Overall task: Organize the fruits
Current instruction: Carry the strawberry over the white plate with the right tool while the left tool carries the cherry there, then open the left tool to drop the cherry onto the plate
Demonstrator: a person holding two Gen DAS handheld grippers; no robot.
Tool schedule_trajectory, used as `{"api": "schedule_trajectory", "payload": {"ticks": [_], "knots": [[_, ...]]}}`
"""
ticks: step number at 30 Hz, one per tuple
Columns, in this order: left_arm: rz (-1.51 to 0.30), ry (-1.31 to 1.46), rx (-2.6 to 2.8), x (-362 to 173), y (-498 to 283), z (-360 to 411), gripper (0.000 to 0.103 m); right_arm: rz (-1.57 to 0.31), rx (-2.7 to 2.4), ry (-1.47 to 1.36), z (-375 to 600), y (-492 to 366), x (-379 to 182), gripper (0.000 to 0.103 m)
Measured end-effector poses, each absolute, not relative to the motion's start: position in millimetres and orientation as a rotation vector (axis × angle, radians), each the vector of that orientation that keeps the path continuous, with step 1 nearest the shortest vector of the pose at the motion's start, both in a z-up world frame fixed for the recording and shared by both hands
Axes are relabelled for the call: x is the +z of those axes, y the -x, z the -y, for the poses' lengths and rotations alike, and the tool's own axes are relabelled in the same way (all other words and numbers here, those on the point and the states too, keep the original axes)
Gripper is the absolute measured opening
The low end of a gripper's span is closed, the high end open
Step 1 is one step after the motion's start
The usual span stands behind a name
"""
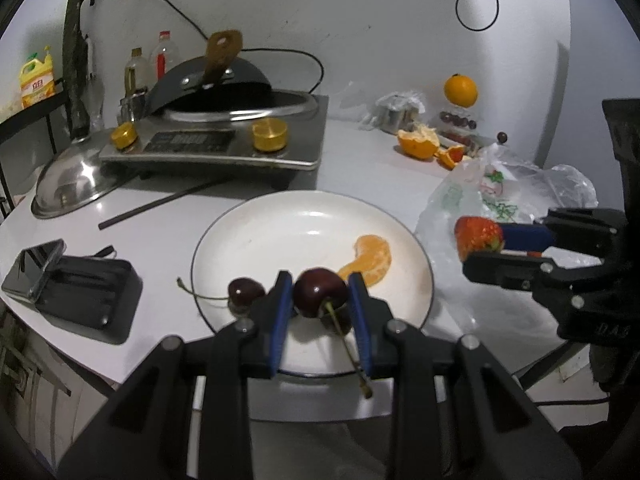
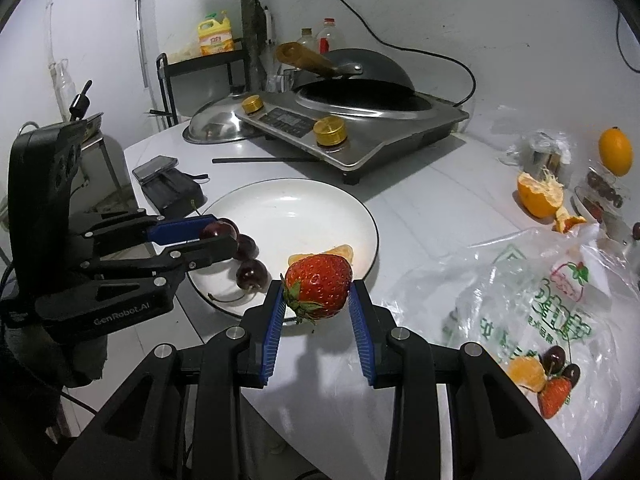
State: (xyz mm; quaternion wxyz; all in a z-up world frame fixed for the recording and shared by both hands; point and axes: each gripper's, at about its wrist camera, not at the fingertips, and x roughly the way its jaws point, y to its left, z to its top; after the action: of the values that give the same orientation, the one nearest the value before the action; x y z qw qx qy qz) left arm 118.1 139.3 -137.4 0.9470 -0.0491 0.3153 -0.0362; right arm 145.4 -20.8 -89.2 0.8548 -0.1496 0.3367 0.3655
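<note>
**Fingers loaded on both sides: cherry and strawberry bound for the plate**

Fingers (image 1: 282, 292) of the left gripper (image 1: 320, 296) are clamped on a dark cherry (image 1: 320, 292), its stem trailing back between them. In the left wrist view it hangs over the near edge of the plate (image 1: 280, 220), beside another cherry (image 1: 245, 291) and an orange segment (image 1: 370, 258) already there. To set it down well, I judge it should be lowered until it touches the plate, clear of its neighbour, and released slowly so it does not roll off the rim.

In the right wrist view, the right gripper (image 2: 318, 296) pinches a strawberry (image 2: 319, 285) above the plate's near right rim (image 2: 374, 236). It is soft; light pressure seems wise, and bare plate lies beyond the segment.

More fruit waits in the bag (image 2: 520, 300) at the surface's right edge. The bag's green print and the yellow bottle (image 2: 215, 36) label are not readable; the left gripper's body reads "GenRobot.AI" (image 2: 120, 315).
</note>
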Motion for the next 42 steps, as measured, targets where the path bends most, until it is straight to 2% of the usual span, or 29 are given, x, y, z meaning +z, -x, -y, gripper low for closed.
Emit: {"api": "schedule_trajectory", "payload": {"ticks": [11,14,15,16,28,42], "knots": [[-0.711,0.122,-0.045,-154.0,-120.2,-147.8,0.031,-0.721,0.784,0.327,8.8,-147.8,-95.2,0.035],[-0.697,0.124,-0.045,-152.7,-118.8,-148.4,0.041,-0.724,0.786,0.332,5.3,-147.0,-95.9,0.035],[-0.691,0.130,-0.045,-151.9,-118.1,-149.3,0.051,-0.724,0.786,0.334,3.9,-146.9,-96.5,0.035],[-0.682,0.137,-0.044,-151.1,-117.1,-150.3,0.053,-0.725,0.787,0.336,2.7,-147.0,-96.6,0.035],[-0.596,0.165,0.004,-132.4,-107.6,-177.2,0.053,-0.724,0.796,0.351,-18.1,-156.3,-99.1,0.035],[-0.601,0.194,0.030,-140.5,-113.2,-208.2,0.053,-0.750,0.822,0.343,-64.4,-188.2,-115.1,0.035]]}}
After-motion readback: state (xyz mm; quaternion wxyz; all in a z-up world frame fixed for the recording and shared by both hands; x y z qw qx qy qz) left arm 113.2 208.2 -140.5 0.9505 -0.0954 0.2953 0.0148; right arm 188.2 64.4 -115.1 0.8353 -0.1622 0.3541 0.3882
